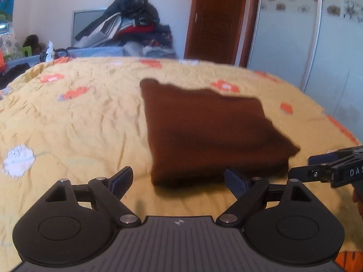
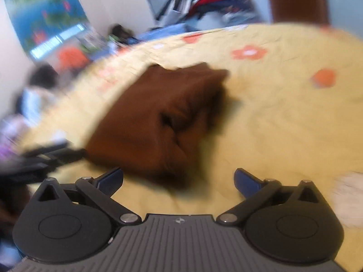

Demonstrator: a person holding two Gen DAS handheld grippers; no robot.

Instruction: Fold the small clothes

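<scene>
Folded brown garment (image 1: 211,133) lying on the yellow floral bedspread (image 1: 74,122); left tongs (image 1: 179,181) and right tongs (image 2: 179,181) gape wide, empty; a careless regrasp could undo the loose top layer.

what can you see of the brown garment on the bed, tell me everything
The brown garment is a dark brown, soft, knit-looking cloth folded into a rough rectangle of several layers. It lies flat on the yellow flowered bedspread. From the right wrist view its top shows a puckered crease. Neither gripper touches it; both stand open just short of its near edge.
</scene>
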